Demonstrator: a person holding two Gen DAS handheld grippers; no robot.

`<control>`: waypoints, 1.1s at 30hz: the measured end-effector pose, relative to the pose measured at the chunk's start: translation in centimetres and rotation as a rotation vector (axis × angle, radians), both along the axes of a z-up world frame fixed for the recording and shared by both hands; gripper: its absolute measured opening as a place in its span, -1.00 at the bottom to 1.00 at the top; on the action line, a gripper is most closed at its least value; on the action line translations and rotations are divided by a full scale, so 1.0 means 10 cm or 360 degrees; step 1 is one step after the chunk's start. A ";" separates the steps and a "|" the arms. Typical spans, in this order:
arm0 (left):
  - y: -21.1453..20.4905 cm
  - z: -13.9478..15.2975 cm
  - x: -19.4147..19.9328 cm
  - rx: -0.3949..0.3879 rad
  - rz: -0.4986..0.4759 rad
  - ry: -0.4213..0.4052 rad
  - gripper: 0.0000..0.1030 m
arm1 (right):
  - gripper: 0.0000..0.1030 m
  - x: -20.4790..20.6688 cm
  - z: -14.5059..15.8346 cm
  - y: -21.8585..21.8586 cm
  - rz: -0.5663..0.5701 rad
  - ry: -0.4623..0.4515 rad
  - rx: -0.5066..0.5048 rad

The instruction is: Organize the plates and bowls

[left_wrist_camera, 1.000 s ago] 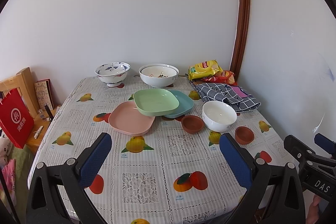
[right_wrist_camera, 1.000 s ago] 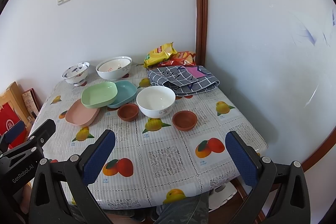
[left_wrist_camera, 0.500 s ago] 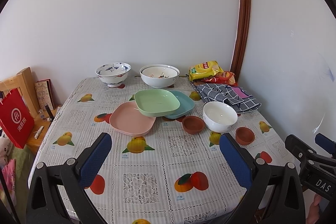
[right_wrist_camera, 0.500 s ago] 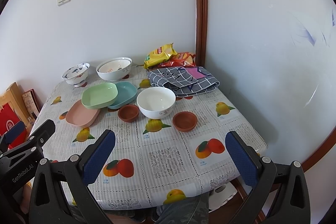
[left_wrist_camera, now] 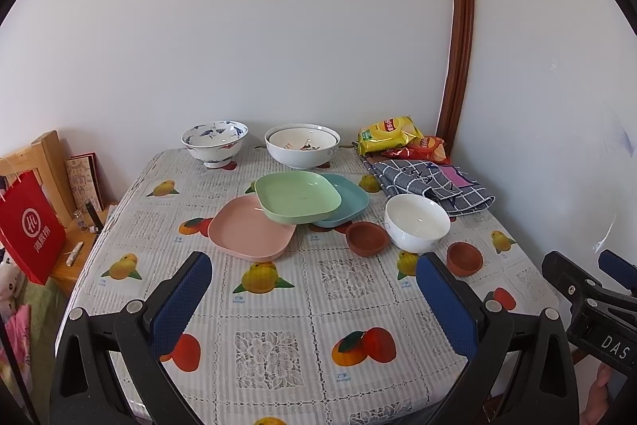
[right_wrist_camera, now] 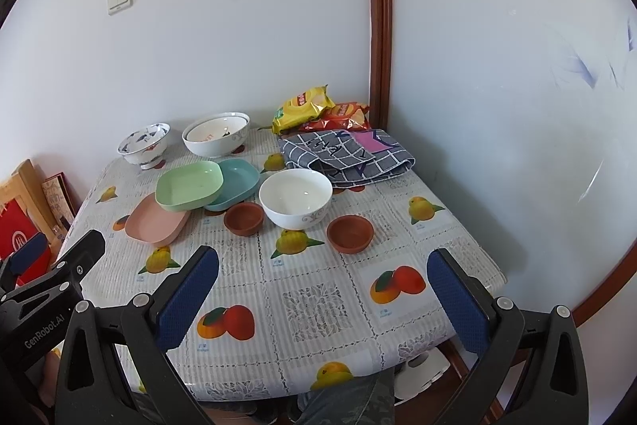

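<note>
On the fruit-print table a green plate (left_wrist_camera: 296, 196) rests across a pink plate (left_wrist_camera: 249, 232) and a teal plate (left_wrist_camera: 350, 202). A white bowl (left_wrist_camera: 416, 222) stands between two small brown bowls (left_wrist_camera: 366, 237) (left_wrist_camera: 464, 257). A blue-patterned bowl (left_wrist_camera: 215, 142) and a large white bowl (left_wrist_camera: 301, 145) stand at the far edge. My left gripper (left_wrist_camera: 314, 293) is open and empty over the near table. My right gripper (right_wrist_camera: 322, 289) is open and empty near the front edge. The green plate (right_wrist_camera: 189, 185) and white bowl (right_wrist_camera: 295, 198) show in the right wrist view too.
Snack bags (left_wrist_camera: 392, 136) and a folded checked cloth (left_wrist_camera: 430, 182) lie at the far right corner. A wooden chair (left_wrist_camera: 43, 162) with a red bag (left_wrist_camera: 30, 230) stands left of the table. Walls close the far and right sides.
Both views have shifted very slightly; the dishes sit a touch lower in the left wrist view. Nothing on the table has moved, and both grippers stay open.
</note>
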State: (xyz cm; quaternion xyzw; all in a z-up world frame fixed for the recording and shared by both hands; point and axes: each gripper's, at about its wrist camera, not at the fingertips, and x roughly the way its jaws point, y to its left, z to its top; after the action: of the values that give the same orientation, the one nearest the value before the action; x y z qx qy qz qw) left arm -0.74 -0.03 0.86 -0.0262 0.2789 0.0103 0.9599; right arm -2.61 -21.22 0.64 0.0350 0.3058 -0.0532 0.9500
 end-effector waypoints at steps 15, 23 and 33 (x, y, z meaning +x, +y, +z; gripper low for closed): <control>0.05 0.04 0.09 -0.0025 -0.0013 0.0002 1.00 | 1.00 0.09 0.02 0.05 -0.0004 -0.0001 0.0002; 0.12 0.05 0.24 -0.0039 0.0004 0.0027 1.00 | 1.00 0.25 0.02 0.11 0.0027 0.0027 0.0009; 0.32 0.03 0.50 -0.0073 0.0032 0.0067 1.00 | 1.00 0.54 0.02 0.28 0.0148 0.0059 0.0031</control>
State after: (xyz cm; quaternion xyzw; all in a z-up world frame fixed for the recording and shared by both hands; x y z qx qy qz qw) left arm 4.28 3.17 1.15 -0.0507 0.2989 0.0142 0.9528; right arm 2.83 -18.41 0.82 0.0290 0.3251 -0.0066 0.9452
